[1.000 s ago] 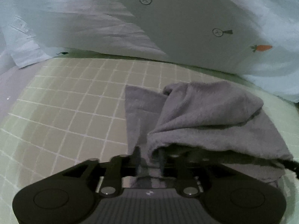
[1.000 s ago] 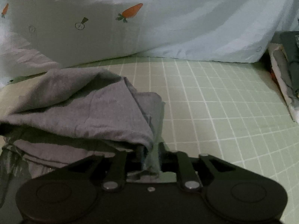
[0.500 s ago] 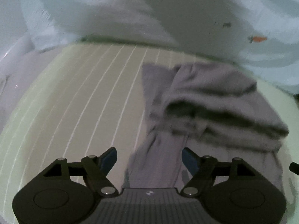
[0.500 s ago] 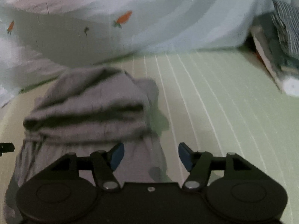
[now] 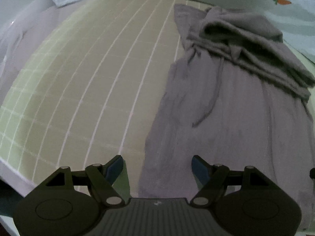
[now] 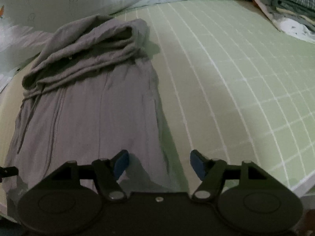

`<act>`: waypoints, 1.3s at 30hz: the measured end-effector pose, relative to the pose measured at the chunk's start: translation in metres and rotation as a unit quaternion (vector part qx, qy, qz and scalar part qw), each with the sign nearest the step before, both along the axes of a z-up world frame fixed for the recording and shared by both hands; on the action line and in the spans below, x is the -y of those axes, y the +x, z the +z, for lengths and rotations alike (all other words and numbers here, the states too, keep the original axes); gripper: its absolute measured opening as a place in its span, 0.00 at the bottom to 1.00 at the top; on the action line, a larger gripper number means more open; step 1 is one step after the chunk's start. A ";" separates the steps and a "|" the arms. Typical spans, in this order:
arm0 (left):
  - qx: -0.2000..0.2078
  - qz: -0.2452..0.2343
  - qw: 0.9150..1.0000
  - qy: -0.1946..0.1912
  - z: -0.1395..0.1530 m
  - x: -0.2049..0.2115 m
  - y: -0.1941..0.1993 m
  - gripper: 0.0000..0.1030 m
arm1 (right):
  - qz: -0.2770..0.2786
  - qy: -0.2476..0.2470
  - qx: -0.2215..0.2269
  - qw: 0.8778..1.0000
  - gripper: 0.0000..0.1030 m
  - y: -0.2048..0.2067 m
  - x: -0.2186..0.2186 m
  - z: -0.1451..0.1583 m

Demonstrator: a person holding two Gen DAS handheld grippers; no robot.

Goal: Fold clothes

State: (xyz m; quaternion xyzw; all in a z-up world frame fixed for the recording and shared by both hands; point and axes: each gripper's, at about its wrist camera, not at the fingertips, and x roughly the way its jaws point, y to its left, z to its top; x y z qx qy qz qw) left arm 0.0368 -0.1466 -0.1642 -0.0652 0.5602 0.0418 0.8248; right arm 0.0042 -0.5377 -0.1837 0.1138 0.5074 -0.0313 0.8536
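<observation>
Grey knit fabric, a hooded garment (image 6: 92,102), lies flat on the bed (image 6: 226,74), whose green sheet has a white grid. Its hood end is bunched in thick folds at the far side, close to the pale carrot-print bedding (image 5: 283,2) along the bed's far edge. Left gripper (image 5: 157,167) is spread wide and empty over the garment's near left border; right gripper (image 6: 158,162) is likewise wide and empty at its near right border. Folded textiles (image 6: 289,4) sit at the far right corner.
</observation>
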 end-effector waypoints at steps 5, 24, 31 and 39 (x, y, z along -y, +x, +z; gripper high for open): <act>0.006 -0.015 1.000 -0.011 0.002 0.001 -0.011 0.75 | 0.008 0.003 -0.004 1.000 0.72 -0.015 -0.007 0.001; 0.134 -0.030 0.983 -0.118 0.078 0.022 0.060 0.12 | 0.080 0.094 0.108 0.986 0.13 0.052 -0.009 0.078; 0.226 -0.018 0.968 -0.111 0.124 0.022 0.135 0.12 | 0.067 0.077 0.198 0.975 0.13 0.119 0.001 0.124; 0.199 0.012 0.975 -0.094 0.091 0.013 0.197 0.22 | 0.030 0.021 0.187 0.982 0.18 0.197 0.001 0.082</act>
